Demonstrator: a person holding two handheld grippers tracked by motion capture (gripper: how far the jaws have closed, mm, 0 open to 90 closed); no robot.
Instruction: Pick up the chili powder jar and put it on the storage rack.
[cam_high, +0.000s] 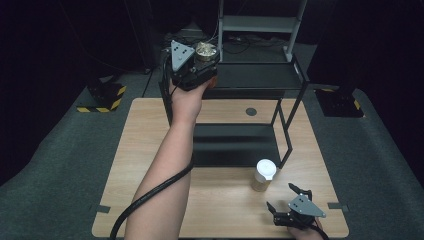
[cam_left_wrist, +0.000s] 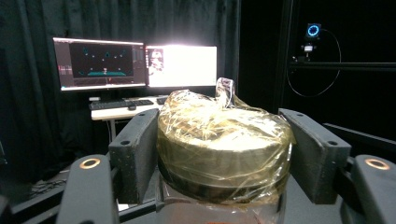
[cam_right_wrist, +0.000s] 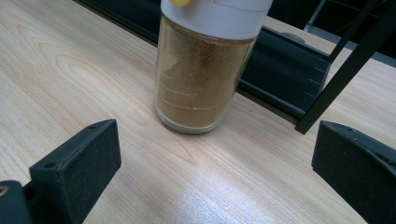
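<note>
A jar with a gold lid under crinkled clear wrap (cam_left_wrist: 219, 149) sits between the two black jaws of my left gripper (cam_left_wrist: 224, 126), and both pads lie against its sides. From above, that gripper (cam_high: 202, 56) is raised at the left end of the black rack's top shelf (cam_high: 260, 75), with the gold-lidded jar (cam_high: 206, 50) at its tip. My right gripper (cam_high: 282, 196) rests low by the table's front right edge, jaws wide apart and empty. Just beyond it stands a glass jar of brown powder with a white lid (cam_high: 263, 175). The right gripper view has this powder jar (cam_right_wrist: 201, 79) upright on the wood, ahead of the right gripper (cam_right_wrist: 217, 135).
The two-tier black rack stands on the far half of the wooden table (cam_high: 150, 150), its lower shelf (cam_high: 235, 145) just behind the powder jar. A slanted rack leg (cam_right_wrist: 345, 70) runs close to the right jaw. Monitors (cam_left_wrist: 135, 65) glow behind the rack.
</note>
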